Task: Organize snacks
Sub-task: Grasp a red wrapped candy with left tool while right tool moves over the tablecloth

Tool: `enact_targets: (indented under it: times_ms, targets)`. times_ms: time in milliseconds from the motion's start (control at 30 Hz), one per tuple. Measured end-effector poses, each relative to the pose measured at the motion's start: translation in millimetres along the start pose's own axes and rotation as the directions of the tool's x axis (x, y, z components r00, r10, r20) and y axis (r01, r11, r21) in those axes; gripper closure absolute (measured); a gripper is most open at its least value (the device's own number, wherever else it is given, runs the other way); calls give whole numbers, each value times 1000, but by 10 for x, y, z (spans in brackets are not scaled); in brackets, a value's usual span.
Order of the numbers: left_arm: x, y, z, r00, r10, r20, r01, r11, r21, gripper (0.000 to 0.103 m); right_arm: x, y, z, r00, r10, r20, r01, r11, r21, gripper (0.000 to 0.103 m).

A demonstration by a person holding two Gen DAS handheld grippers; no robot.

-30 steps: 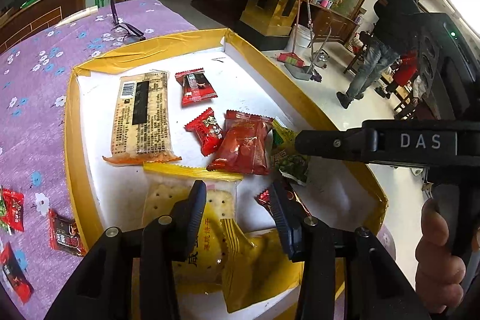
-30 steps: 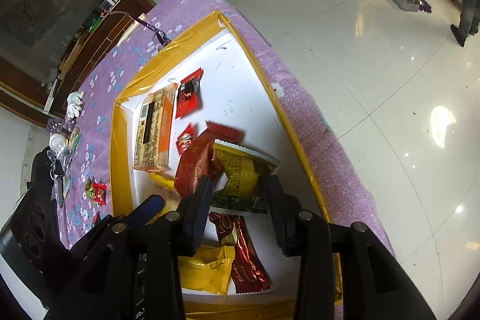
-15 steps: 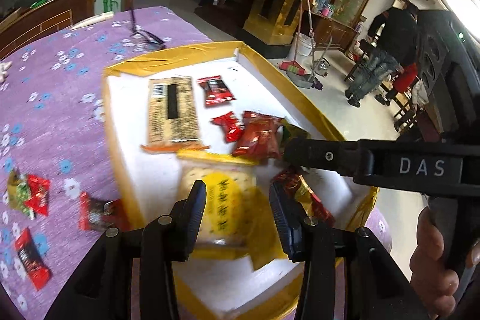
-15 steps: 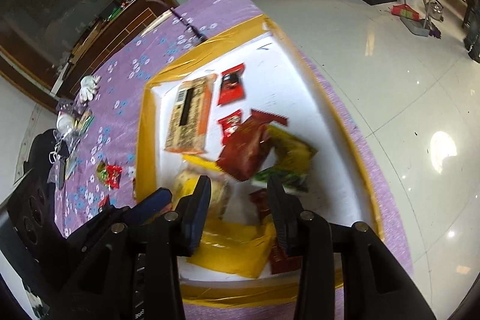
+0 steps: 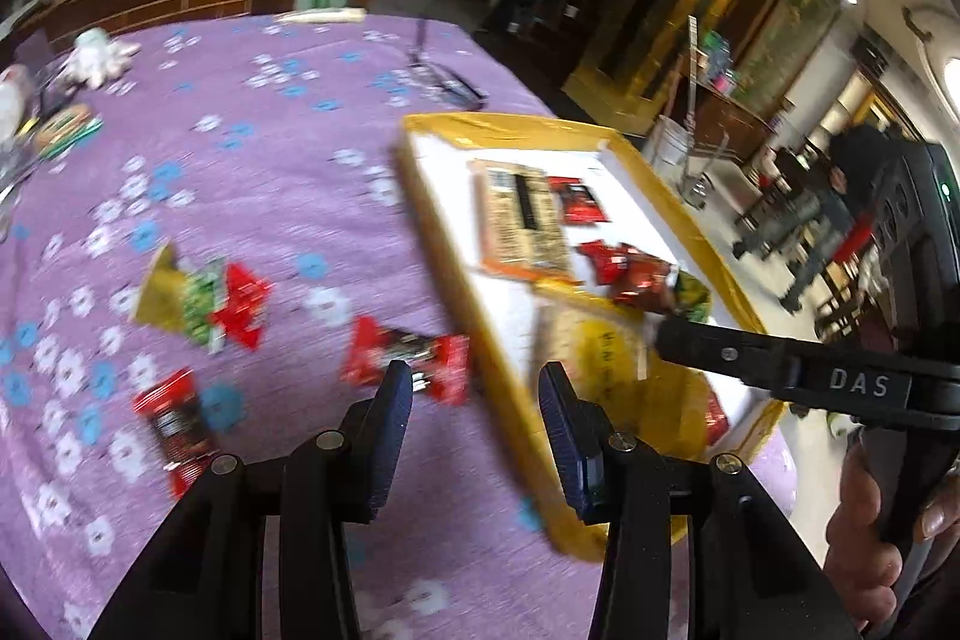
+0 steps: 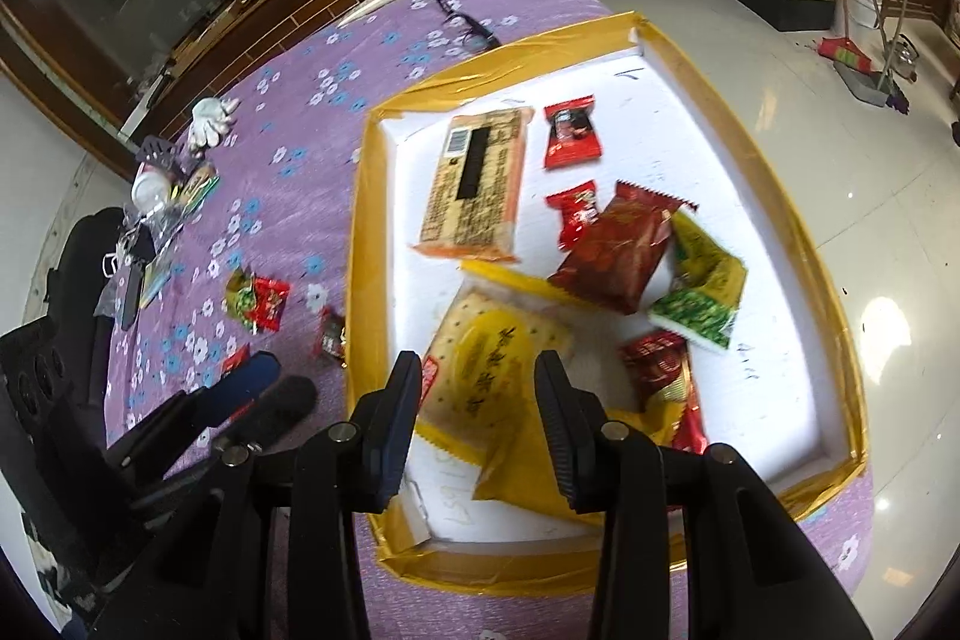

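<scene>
My left tongs (image 5: 474, 403) gape empty over a red packet (image 5: 408, 358) on the bench (image 5: 252, 196), my right tongs (image 6: 474, 400) gape empty above the tray (image 6: 780, 196).

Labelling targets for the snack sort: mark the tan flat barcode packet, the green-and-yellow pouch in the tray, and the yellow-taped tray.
Tan flat barcode packet (image 6: 474, 187): right wrist view, middle of its printed face.
Green-and-yellow pouch (image 6: 699, 280): right wrist view, centre of the wrapper.
Yellow-taped tray (image 6: 363, 220): right wrist view, left rim.

Snack pkts (image 6: 612, 253) flat in yellow-rimmed tray (image 6: 798, 244); others (image 5: 405, 358) on tablecloth.
</scene>
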State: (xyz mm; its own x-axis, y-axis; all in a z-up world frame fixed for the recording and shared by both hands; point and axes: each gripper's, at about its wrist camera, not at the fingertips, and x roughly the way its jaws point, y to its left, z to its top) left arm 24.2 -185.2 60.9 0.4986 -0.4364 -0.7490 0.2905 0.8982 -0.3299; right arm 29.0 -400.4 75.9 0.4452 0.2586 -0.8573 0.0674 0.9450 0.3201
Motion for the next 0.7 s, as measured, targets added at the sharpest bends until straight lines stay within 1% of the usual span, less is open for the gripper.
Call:
enact_targets:
  times_ms: [233, 333, 433, 567, 700]
  targets:
    - [-134, 494, -147, 997, 71, 1, -71, 991, -113, 58, -7, 145, -50, 1000, 6, 6, -6, 1000, -26, 65]
    - [-175, 733, -240, 991, 132, -11, -132, 975, -179, 58, 0, 168, -69, 1000, 7, 4, -7, 1000, -27, 65]
    - [-183, 914, -305, 984, 176, -30, -178, 958, -224, 57, 22, 189, -87, 1000, 9, -3, -9, 1000, -30, 65]
    - [-137, 1050, -340, 976, 210, -52, -216, 942, -256, 57, 25, 227, -110, 1000, 11, -2, -11, 999, -44, 65]
    - [21, 1072, -269, 970, 233, -72, -243, 941, -235, 57, 16, 233, -112, 1000, 12, 2, -12, 998, -56, 65]
